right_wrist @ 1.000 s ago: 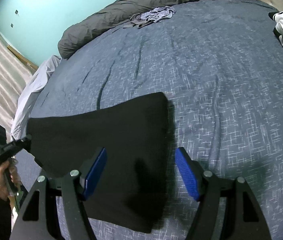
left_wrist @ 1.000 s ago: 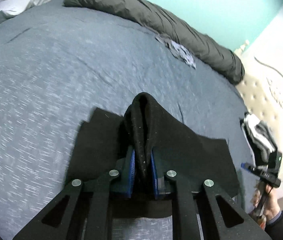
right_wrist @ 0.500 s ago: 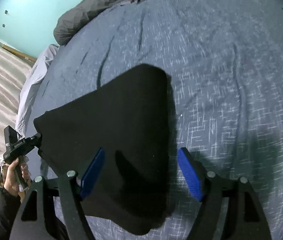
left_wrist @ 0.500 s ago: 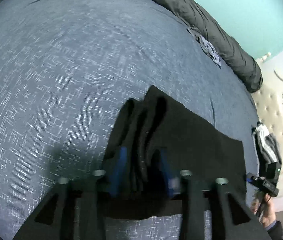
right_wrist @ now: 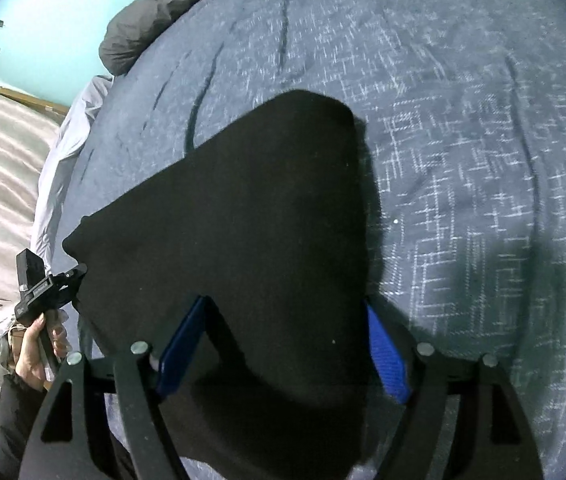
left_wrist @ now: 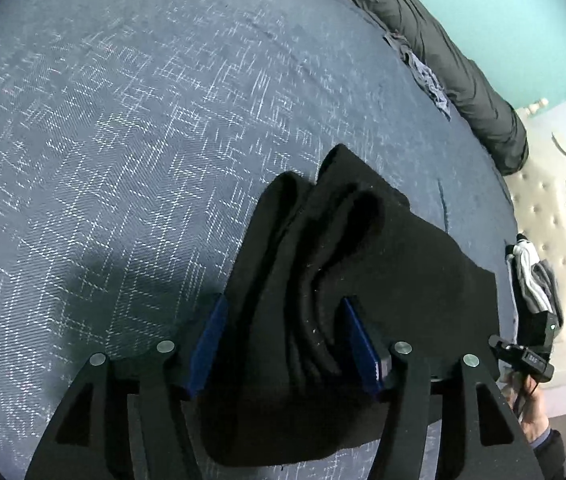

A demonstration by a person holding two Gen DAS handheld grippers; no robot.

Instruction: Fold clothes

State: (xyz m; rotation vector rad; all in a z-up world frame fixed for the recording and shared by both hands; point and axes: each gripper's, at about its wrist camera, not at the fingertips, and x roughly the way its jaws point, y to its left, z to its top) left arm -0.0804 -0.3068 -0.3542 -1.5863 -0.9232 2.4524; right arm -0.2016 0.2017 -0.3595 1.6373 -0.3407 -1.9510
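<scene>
A black garment (left_wrist: 371, 264) lies folded on the blue patterned bed (left_wrist: 123, 140). In the left wrist view its bunched edge stands in loose ridges between the blue pads of my left gripper (left_wrist: 283, 340), which is open around it without pinching. In the right wrist view the same black garment (right_wrist: 243, 220) lies flat and smooth, its near corner between the wide-open pads of my right gripper (right_wrist: 283, 344). The other gripper shows at the far edge of each view: the right one (left_wrist: 531, 356) and the left one (right_wrist: 47, 292), each held by a hand.
A rolled dark grey duvet (left_wrist: 443, 52) runs along the far side of the bed, with a small grey-blue garment (left_wrist: 427, 80) next to it. A grey and white clothes pile (left_wrist: 535, 284) lies near the cream tufted headboard (left_wrist: 563, 208). A pale sheet (right_wrist: 71, 152) hangs at the bed's left edge.
My left gripper has opened and let go of the bunched black fabric, which now lies slack on the bed. Both grippers have moved lower and closer to the garment.
</scene>
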